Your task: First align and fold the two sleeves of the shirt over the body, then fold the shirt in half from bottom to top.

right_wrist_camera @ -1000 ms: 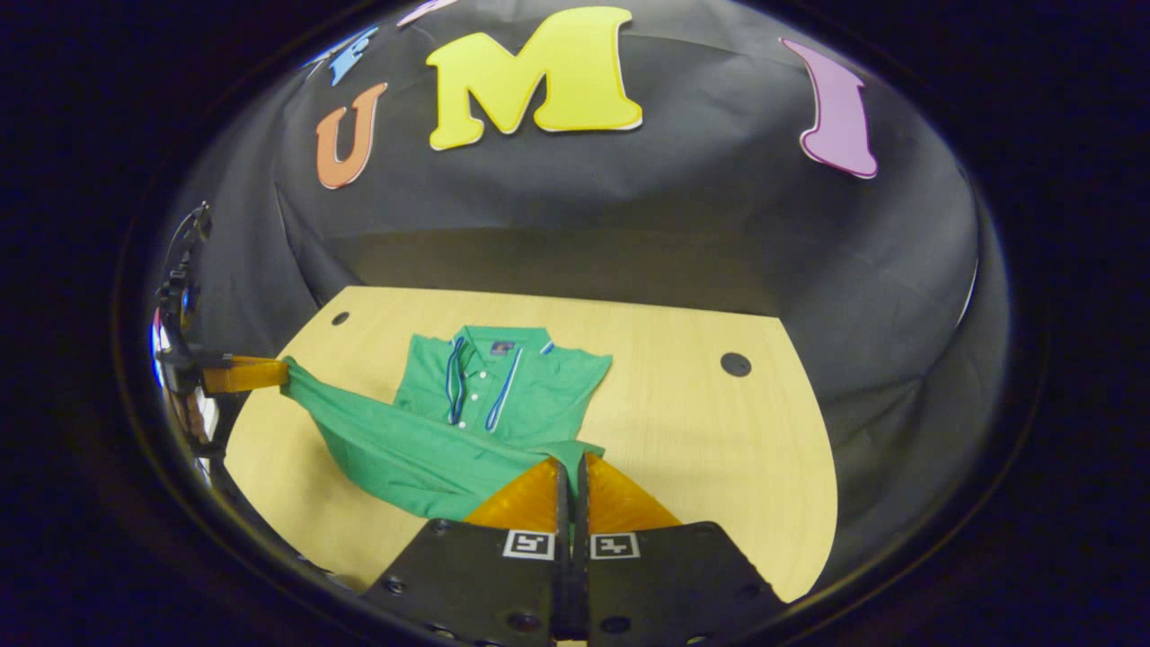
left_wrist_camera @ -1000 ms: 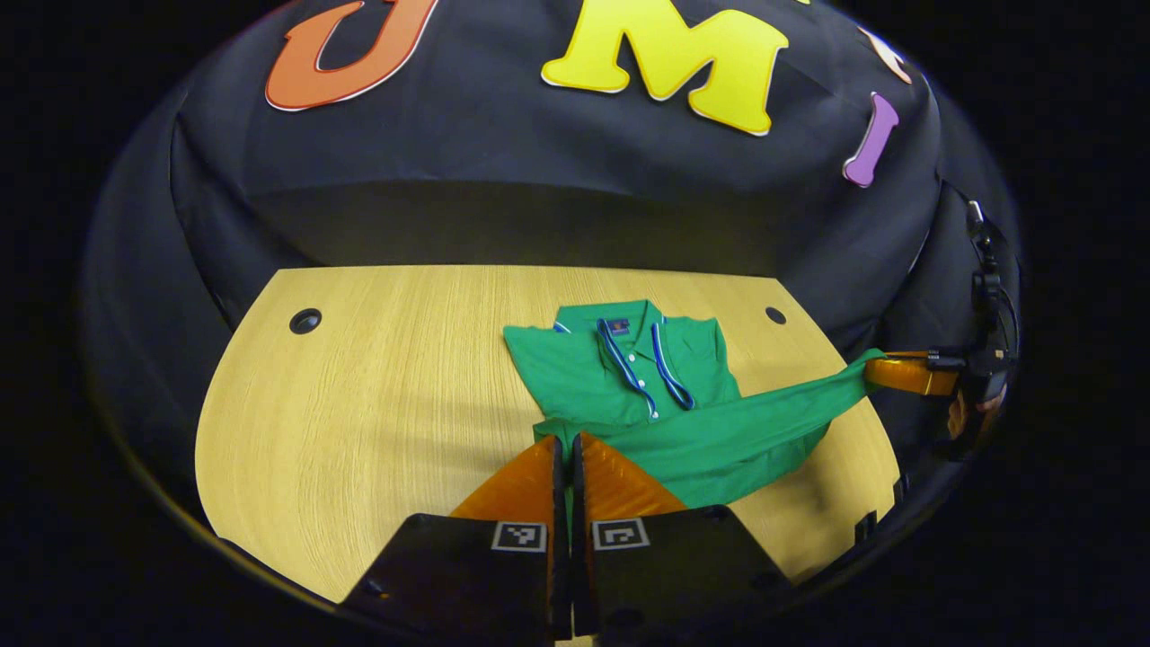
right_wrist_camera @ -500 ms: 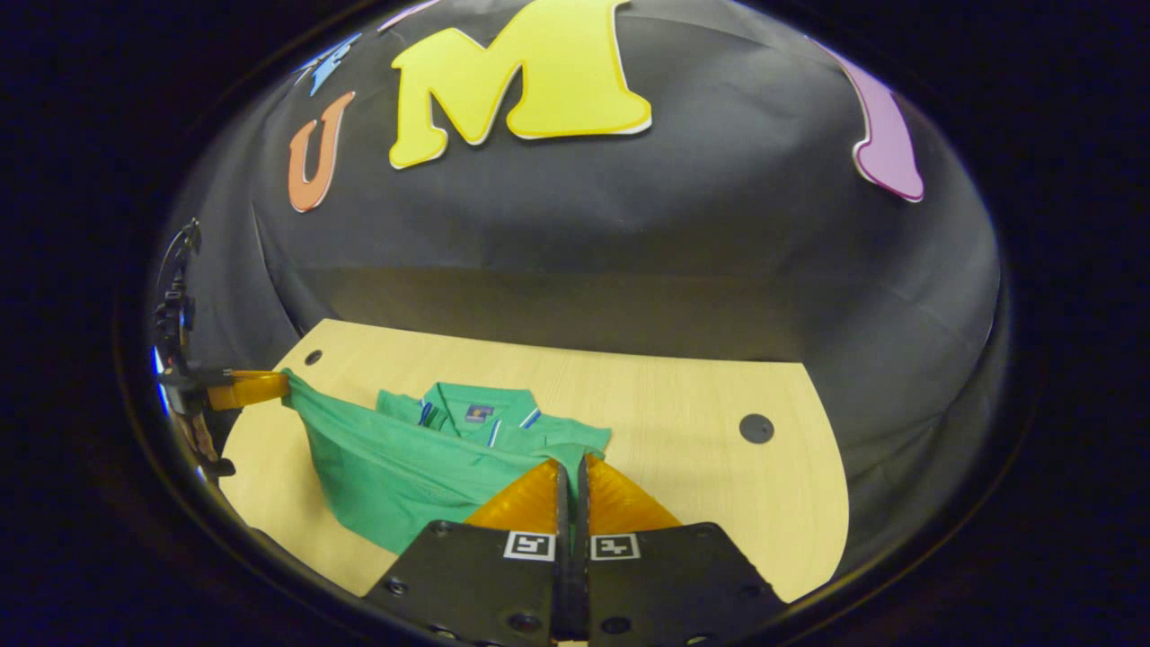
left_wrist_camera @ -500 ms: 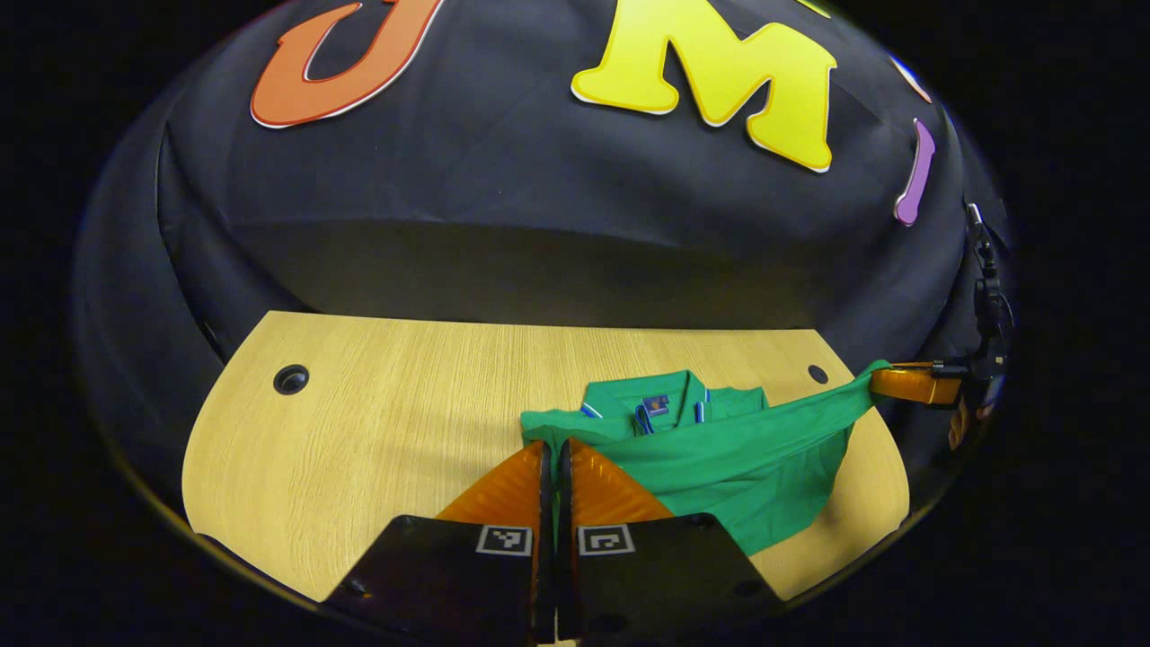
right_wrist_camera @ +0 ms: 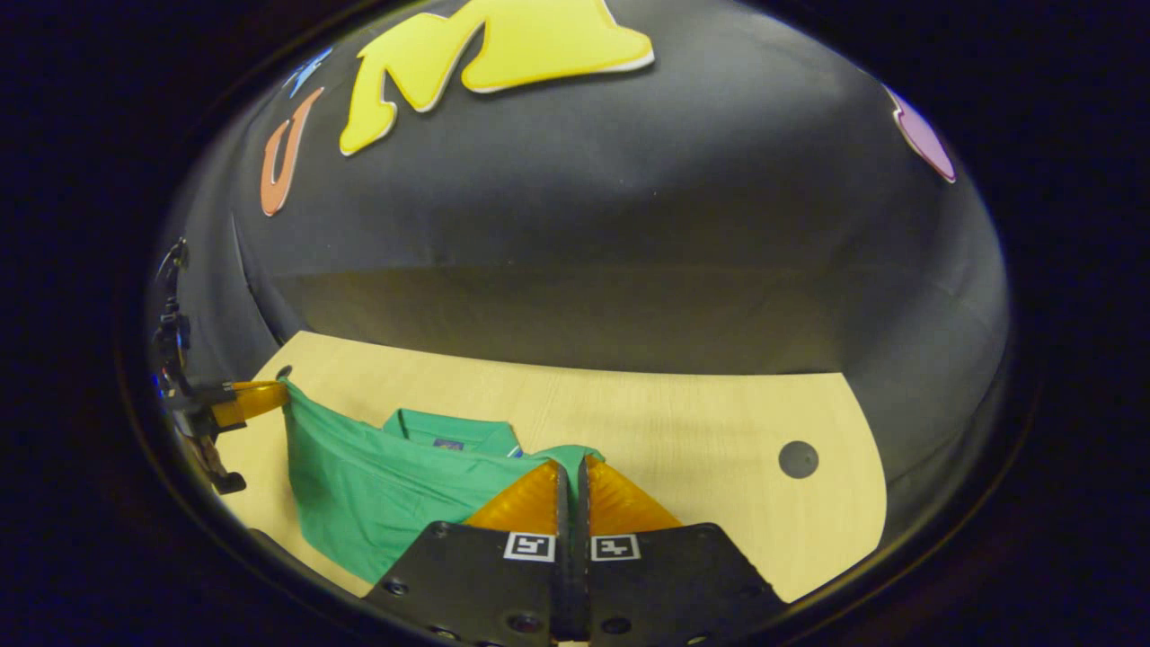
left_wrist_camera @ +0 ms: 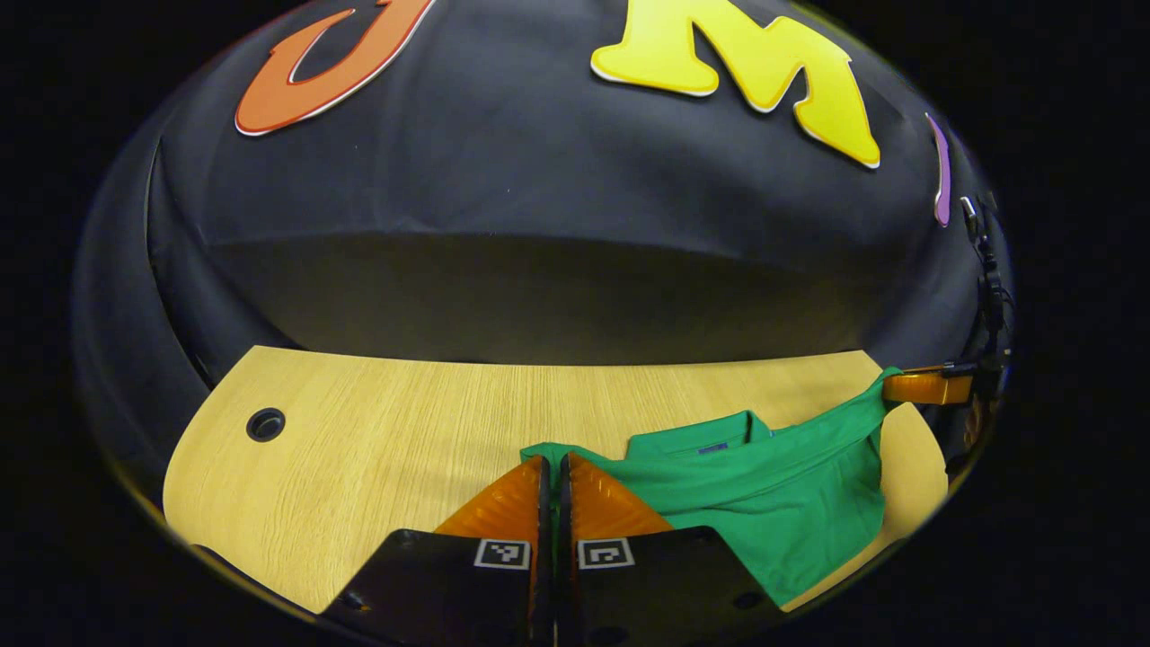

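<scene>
Final step in hand: bottom-to-top fold. Your left gripper [left_wrist_camera: 552, 467] and right gripper [right_wrist_camera: 571, 472] each pinch a hem corner of green polo shirt [left_wrist_camera: 764, 490], hem raised over wooden table [left_wrist_camera: 404, 422], near collar. Next: lower hem onto shoulders, edges square, then let go.

The shirt [left_wrist_camera: 764, 490] lay on the table [left_wrist_camera: 377, 431], its lower edge lifted in front of the collar [left_wrist_camera: 696, 440]. The left gripper [left_wrist_camera: 554, 463] held one corner of that edge, the right gripper [right_wrist_camera: 571, 467] the other, well apart.
</scene>
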Demonstrator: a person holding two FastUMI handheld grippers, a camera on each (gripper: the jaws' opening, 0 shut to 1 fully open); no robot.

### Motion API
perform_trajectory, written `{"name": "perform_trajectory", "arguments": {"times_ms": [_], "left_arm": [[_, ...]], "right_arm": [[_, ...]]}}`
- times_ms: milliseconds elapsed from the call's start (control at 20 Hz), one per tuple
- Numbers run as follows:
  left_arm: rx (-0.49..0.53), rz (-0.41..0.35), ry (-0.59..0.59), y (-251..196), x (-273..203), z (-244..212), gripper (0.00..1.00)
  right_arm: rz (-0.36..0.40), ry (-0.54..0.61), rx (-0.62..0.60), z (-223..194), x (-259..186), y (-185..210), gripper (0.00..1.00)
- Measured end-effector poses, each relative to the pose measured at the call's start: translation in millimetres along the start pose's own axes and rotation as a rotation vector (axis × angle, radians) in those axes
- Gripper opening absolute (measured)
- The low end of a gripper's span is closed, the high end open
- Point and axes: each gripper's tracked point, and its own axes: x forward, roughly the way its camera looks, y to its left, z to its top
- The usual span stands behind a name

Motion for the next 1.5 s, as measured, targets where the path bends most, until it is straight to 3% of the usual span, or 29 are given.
{"name": "perform_trajectory", "arguments": {"times_ms": [250, 350, 400, 550, 600, 750, 900, 1150, 1500], "left_arm": [[-0.031, 0.041, 0.048, 6, 30, -29, 0.12], [-0.047, 0.032, 0.091, -2, 36, -42, 0.19], [-0.052, 0.045, 0.109, -3, 36, -48, 0.27], [-0.087, 0.095, 0.074, 0, 26, -40, 0.98], [-0.091, 0.099, 0.053, 0, 21, -32, 1.0], [-0.066, 0.114, -0.012, -2, -2, -2, 1.0], [-0.043, 0.129, -0.119, -13, -52, 45, 1.0], [0.006, 0.145, -0.309, -42, -167, 119, 1.0], [0.057, 0.144, -0.474, -93, -322, 153, 1.0]], "right_arm": [[-0.012, 0.026, -0.013, -19, 35, -1, 0.0], [-0.036, 0.047, 0.009, -29, 41, -3, 0.06], [-0.049, 0.051, 0.013, -31, 40, -4, 0.1], [-0.075, 0.023, 0.007, -32, 31, -5, 0.65], [-0.086, 0.009, 0.009, -30, 25, -6, 0.83], [-0.117, -0.054, 0.005, -12, -3, -4, 0.95], [-0.109, -0.149, -0.012, 23, -51, 11, 0.95], [-0.125, -0.37, 0.015, 85, -180, 39, 0.94], [-0.084, -0.477, 0.035, 66, -333, 81, 0.95]]}}
